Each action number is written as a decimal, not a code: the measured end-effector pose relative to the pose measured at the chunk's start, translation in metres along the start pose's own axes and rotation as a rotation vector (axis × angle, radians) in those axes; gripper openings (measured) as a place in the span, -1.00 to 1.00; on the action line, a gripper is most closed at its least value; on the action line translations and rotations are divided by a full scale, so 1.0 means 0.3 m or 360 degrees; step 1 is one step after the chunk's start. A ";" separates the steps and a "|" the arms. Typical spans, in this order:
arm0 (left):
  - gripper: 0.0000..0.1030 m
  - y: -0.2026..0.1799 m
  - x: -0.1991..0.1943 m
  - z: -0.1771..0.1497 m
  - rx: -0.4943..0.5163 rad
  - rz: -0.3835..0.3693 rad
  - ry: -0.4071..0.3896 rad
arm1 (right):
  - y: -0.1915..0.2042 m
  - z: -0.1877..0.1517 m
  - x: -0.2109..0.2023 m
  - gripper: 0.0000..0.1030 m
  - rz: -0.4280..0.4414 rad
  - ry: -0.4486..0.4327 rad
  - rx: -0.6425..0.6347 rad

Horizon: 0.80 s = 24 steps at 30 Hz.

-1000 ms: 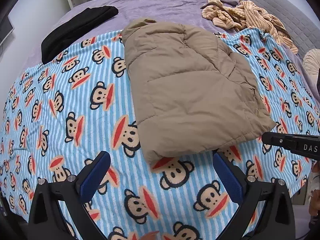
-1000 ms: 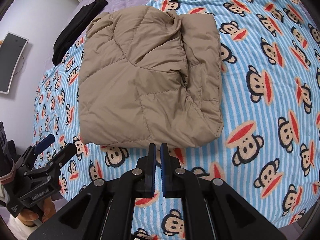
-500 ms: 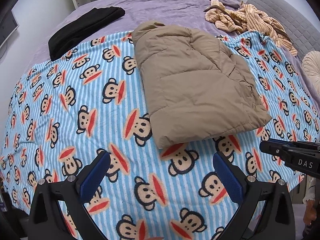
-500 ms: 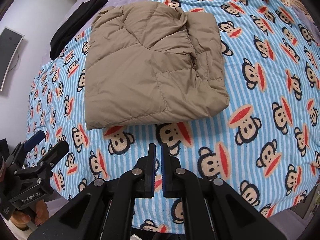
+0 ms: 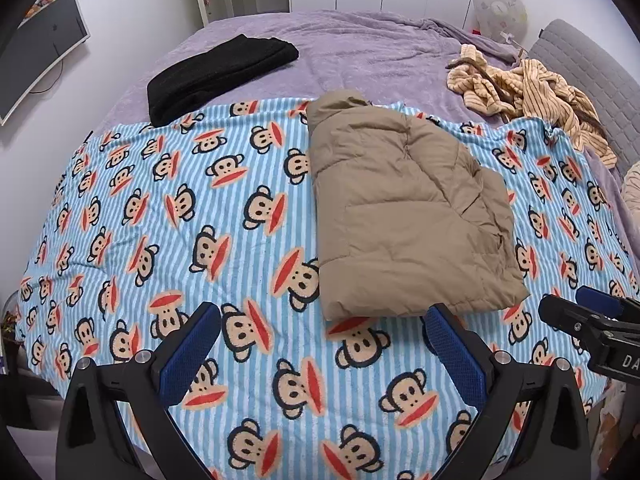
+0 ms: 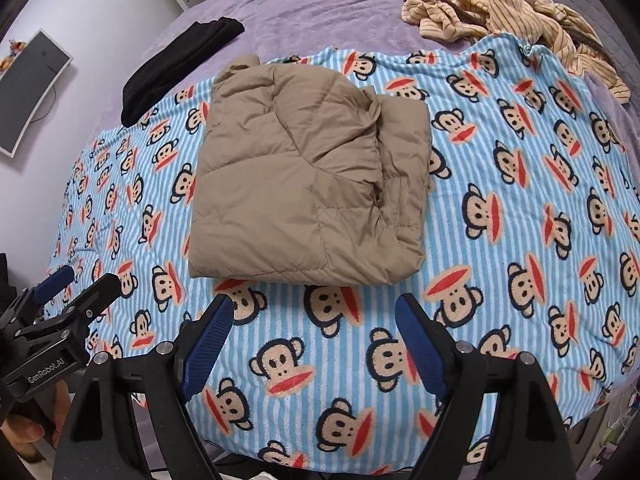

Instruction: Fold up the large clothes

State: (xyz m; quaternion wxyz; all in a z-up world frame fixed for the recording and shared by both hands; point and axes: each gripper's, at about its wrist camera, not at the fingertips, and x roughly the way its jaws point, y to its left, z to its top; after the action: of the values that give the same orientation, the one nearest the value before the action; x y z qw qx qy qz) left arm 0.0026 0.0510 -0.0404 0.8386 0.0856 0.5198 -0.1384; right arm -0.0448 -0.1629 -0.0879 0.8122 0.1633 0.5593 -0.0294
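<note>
Both hand-held grippers hang over the bed's near edge with nothing between their blue pads: the left hand-held gripper [image 5: 320, 340] stands wide open, and the right hand-held gripper [image 6: 316, 330] has just been opening and is spread wide too. Beyond them, the folded tan puffer jacket [image 6: 308, 184] lies on the monkey-print blanket [image 6: 520, 200], apart from both.

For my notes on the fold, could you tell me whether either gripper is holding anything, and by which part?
Nothing is held. The left gripper and right gripper both stand open above the blanket, clear of the folded tan jacket.
</note>
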 end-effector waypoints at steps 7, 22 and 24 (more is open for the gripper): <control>0.99 -0.033 -0.079 0.031 0.0000 0.0041 -0.0068 | 0.027 0.025 -0.096 0.99 -0.0011 -0.0181 -0.0049; 0.99 -0.054 -0.157 0.073 -0.0013 0.0077 -0.0140 | 0.004 0.065 -0.204 0.99 -0.0061 -0.0340 -0.0019; 0.99 -0.056 -0.158 0.076 -0.0013 0.0077 -0.0139 | 0.004 0.065 -0.204 0.99 -0.0061 -0.0340 -0.0021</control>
State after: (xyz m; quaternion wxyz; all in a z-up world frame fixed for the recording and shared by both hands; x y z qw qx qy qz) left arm -0.0035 0.0354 0.0122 0.8640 0.0886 0.4810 -0.1197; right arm -0.0497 -0.1759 -0.0253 0.8675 0.1432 0.4728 -0.0584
